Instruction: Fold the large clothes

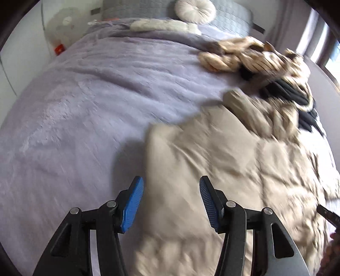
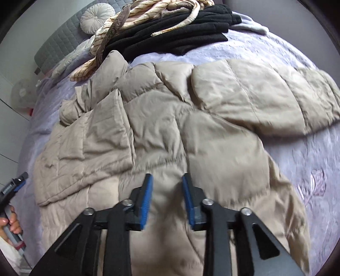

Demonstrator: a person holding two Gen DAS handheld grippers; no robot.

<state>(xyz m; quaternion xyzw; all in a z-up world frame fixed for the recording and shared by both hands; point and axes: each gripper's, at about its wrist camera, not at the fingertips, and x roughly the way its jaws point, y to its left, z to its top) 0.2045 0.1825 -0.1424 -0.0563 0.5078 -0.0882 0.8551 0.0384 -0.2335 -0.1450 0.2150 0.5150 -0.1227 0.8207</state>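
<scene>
A large beige puffer jacket (image 2: 170,127) lies spread on a lilac bedspread (image 2: 297,165), one sleeve (image 2: 265,99) stretched to the right and one side panel folded over at the left. In the left wrist view the jacket (image 1: 212,169) is blurred. My left gripper (image 1: 171,186) is open and empty above the jacket's left edge; it also shows at the left border of the right wrist view (image 2: 17,182). My right gripper (image 2: 167,182) is open and empty just above the jacket's lower middle.
A pile of black (image 2: 180,31) and cream striped clothes (image 2: 148,14) lies at the far side of the bed. A round cushion (image 1: 194,9) and grey headboard (image 1: 229,19) are at the head. A white fan (image 1: 63,23) stands beside the bed.
</scene>
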